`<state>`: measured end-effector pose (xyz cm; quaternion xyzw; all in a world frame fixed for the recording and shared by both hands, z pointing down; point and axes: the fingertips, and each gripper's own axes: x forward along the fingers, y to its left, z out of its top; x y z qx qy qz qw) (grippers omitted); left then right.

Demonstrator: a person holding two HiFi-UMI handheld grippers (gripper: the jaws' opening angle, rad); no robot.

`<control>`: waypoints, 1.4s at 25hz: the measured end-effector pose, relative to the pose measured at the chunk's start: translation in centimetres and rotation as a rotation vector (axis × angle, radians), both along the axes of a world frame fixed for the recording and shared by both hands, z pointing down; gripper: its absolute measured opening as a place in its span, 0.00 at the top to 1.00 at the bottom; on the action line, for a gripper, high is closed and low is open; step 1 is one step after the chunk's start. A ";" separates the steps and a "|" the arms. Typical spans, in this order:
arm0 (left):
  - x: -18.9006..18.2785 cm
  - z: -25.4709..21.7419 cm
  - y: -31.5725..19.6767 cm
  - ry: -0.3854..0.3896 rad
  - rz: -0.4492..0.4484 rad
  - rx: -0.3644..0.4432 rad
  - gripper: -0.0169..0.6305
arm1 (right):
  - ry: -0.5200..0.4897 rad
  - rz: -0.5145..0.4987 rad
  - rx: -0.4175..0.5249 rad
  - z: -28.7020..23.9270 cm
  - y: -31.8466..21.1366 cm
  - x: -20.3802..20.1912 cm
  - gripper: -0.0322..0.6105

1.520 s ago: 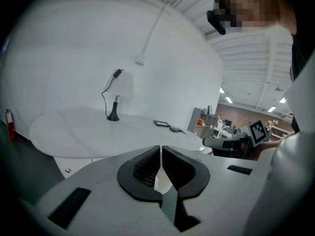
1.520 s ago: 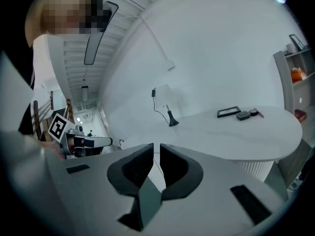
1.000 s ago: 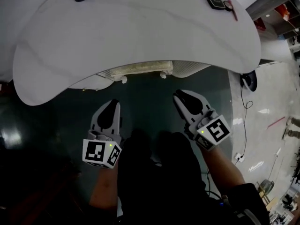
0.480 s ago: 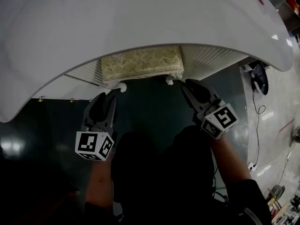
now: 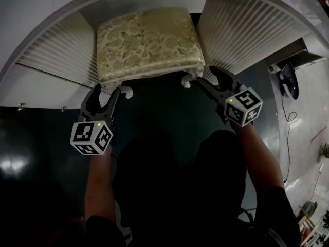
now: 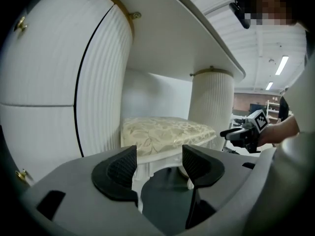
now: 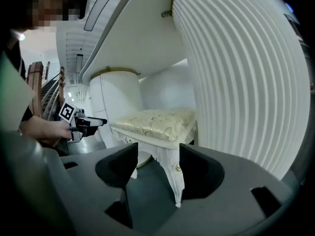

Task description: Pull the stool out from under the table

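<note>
Head view, near to far: two forearms carry the left gripper (image 5: 105,94) and the right gripper (image 5: 211,80) above the dark floor (image 5: 169,117), one gripper just short of each front corner of the stool (image 5: 146,40). Both pairs of jaws stand apart, having just been opening, and neither clamps anything. In the left gripper view, the left gripper (image 6: 158,156) frames the stool's near left leg (image 6: 142,171) in its gap, with the pads clear of it. In the right gripper view, the right gripper (image 7: 157,156) likewise frames the near right leg (image 7: 172,173). The single stool has a square cushion in pale cream fabric with a leaf pattern, set on a carved white frame with curved legs. It sits under the white table (image 5: 31,14), between the table's two ribbed pedestals, left (image 5: 56,50) and right (image 5: 241,30). Count: one stool, two grippers, two pedestals.
</note>
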<state>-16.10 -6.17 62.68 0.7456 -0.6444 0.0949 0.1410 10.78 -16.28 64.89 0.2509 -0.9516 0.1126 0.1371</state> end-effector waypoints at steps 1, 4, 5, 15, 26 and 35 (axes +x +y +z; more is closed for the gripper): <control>-0.3 0.8 0.0 0.001 -0.004 -0.014 0.53 | 0.011 0.000 -0.008 0.7 -0.2 0.0 0.60; -0.8 2.8 0.2 -0.002 0.001 -0.053 0.51 | 0.044 -0.010 -0.008 2.3 -0.8 -0.5 0.57; -1.0 3.4 0.1 -0.005 0.005 -0.063 0.50 | 0.054 -0.011 -0.006 2.7 -1.1 -0.7 0.57; -3.3 7.5 -2.1 -0.033 -0.015 -0.106 0.47 | 0.084 0.009 -0.024 6.4 -4.0 -2.4 0.56; -3.9 8.8 -4.4 -0.042 0.016 -0.117 0.47 | 0.072 0.046 -0.022 7.4 -4.2 -2.7 0.57; -3.9 8.3 -3.7 -0.037 0.033 -0.137 0.52 | 0.096 0.028 -0.037 7.0 -4.2 -2.5 0.57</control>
